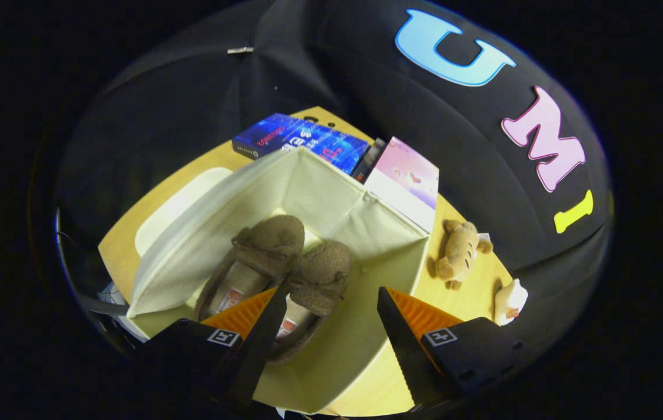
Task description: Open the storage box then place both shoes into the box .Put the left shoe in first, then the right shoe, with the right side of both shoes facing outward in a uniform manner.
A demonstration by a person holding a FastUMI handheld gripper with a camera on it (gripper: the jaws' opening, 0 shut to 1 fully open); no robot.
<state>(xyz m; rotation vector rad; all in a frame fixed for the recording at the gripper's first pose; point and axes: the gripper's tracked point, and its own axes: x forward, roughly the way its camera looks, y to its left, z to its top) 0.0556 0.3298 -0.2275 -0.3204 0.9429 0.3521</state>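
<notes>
1. Box (331, 192), a soft cream fabric cube with limp, slightly sagging walls, sits open on the pale wooden table (471, 291), just ahead of and under the gripper (331, 318).
2. Two brown shoes lie inside it side by side on the floor of the box, toes pointing far.
3. Left shoe (261, 256) is a fuzzy, felt-like moccasin with a rounded toe, a small bow across the top and a pale lining with an orange label.
4. Right shoe (316, 280) is its twin, touching the left shoe; its heel end runs behind the left finger.
5. Gripper jaws are spread wide and pinch nothing; the wedge-shaped fingers (249, 315) have ribbed inner faces, and the gap between them hangs above the box floor to the right of the right shoe.
6. Lid (176, 210), a flat cream panel with rounded corners, lies on the table just left of the box.
7. Glossy blue carton (299, 143) and a pink-and-white carton (407, 178) stand just beyond the far wall.
8. Plush brown bear (458, 254) lies to the right of the box, and a small white soft toy (509, 303) lies nearer on the right.
</notes>
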